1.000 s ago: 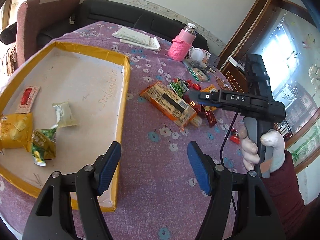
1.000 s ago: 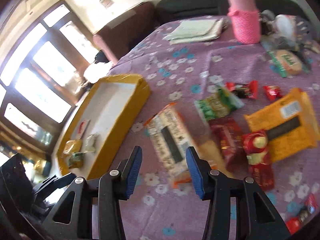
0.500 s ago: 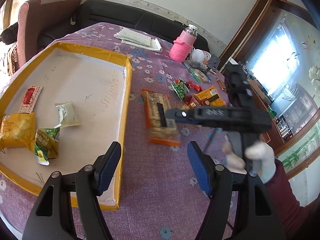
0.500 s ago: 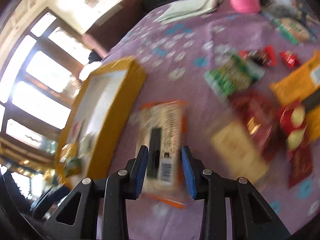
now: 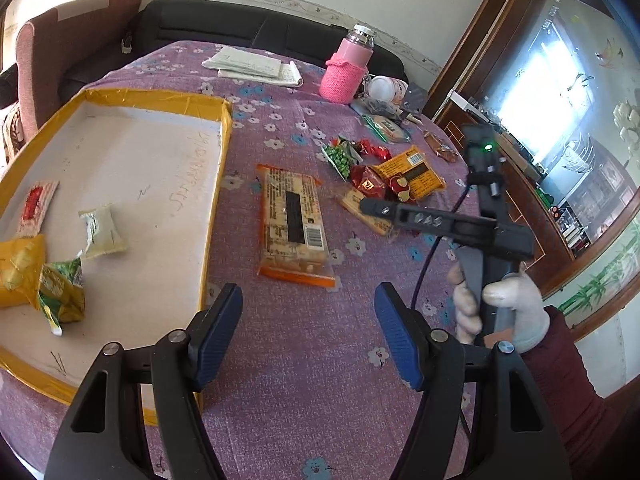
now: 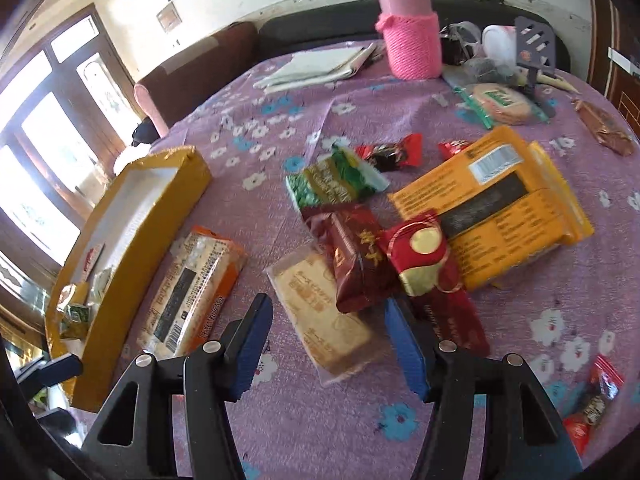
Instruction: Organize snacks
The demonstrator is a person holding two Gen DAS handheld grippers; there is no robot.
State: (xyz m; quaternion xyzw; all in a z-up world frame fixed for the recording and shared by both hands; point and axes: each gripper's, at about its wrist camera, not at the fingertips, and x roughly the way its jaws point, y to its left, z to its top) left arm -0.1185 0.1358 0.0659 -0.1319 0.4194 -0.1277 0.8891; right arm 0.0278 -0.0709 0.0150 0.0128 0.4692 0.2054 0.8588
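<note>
My left gripper [image 5: 308, 336] hovers open over the purple tablecloth, nothing between its blue pads. Ahead of it an orange-edged cracker pack [image 5: 294, 224] lies flat beside the yellow-rimmed tray [image 5: 216, 184], which holds several small snack packets. My right gripper [image 6: 330, 344] is low over a pale biscuit pack [image 6: 328, 320]. Its jaws are opening, the pack lies between them and the pads do not press on it. The cracker pack [image 6: 192, 292] rests to its left against the tray wall [image 6: 160, 200]. In the left wrist view a gloved hand [image 5: 504, 300] holds the right gripper [image 5: 374, 210].
Just ahead of the right gripper a dark red pack [image 6: 356, 256], a red-gold packet [image 6: 420, 252], a yellow pack [image 6: 500, 208] and a green pack [image 6: 332, 184] lie piled. A pink-sleeved bottle [image 6: 408, 40] and papers [image 5: 256, 66] stand at the far side.
The right gripper shut on the cracker pack, drew it toward the tray and let it go. It then shifted right and down over the pale biscuit pack. The left gripper stayed put.
</note>
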